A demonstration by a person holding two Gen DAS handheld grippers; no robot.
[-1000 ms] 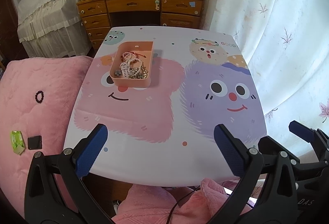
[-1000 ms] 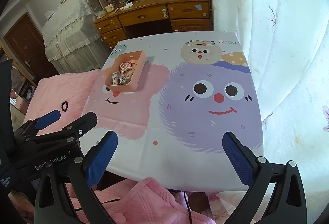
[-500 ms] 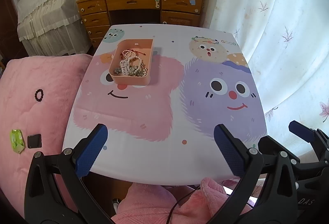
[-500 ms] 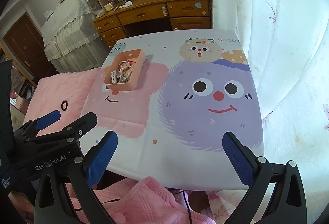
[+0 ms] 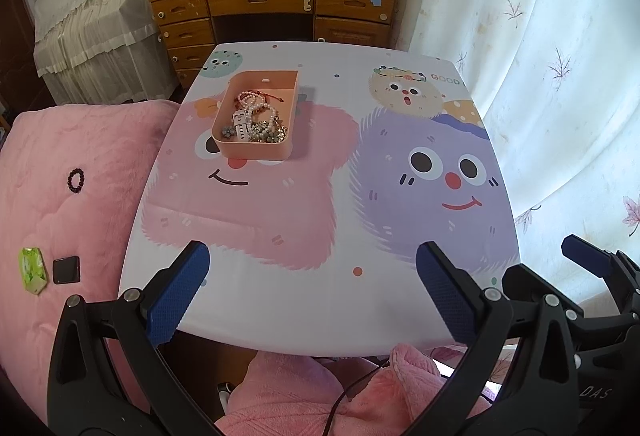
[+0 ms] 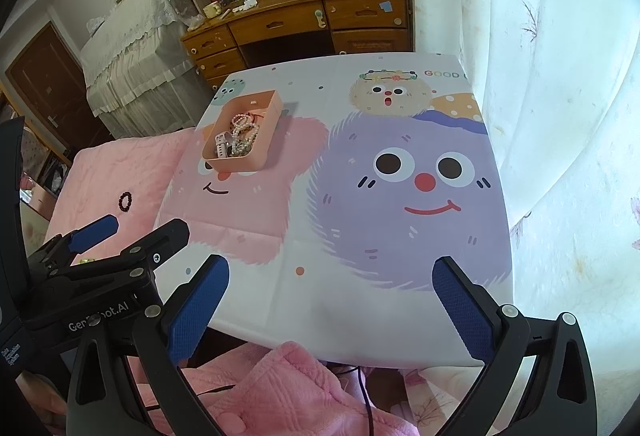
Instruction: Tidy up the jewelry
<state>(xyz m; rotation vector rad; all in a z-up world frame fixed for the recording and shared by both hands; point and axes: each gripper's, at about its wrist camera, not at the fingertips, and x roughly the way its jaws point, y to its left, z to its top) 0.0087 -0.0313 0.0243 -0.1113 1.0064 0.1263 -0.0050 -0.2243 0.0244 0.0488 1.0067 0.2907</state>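
A peach-coloured tray (image 5: pixel 294 98) (image 6: pixel 276 104) sits on the far left part of the cartoon-printed table (image 5: pixel 320 236) (image 6: pixel 360 236). Inside it lie a pearl bracelet (image 5: pixel 256 104) (image 6: pixel 242 122), a white watch strap (image 5: pixel 241 124) (image 6: pixel 221 148) and several other beaded pieces. A dark bead bracelet (image 5: pixel 76 180) (image 6: pixel 125 201) rests on the pink blanket left of the table. My left gripper (image 5: pixel 312 290) hangs open over the table's near edge, nothing between its fingers. My right gripper (image 6: pixel 328 306) is likewise open and empty, beside the left one.
The pink blanket (image 5: pixel 60 216) holds a green packet (image 5: pixel 33 270) and a small black square (image 5: pixel 66 269). A wooden desk (image 5: pixel 276 8) stands beyond the table. A white curtain (image 5: pixel 540 76) hangs along the right. Pink cloth (image 6: pixel 280 396) and a black cable lie below the near edge.
Both grippers have drawn back and tilted slightly, so the table and tray sit a little farther up in view. Both stay open. Nothing on the table moved.
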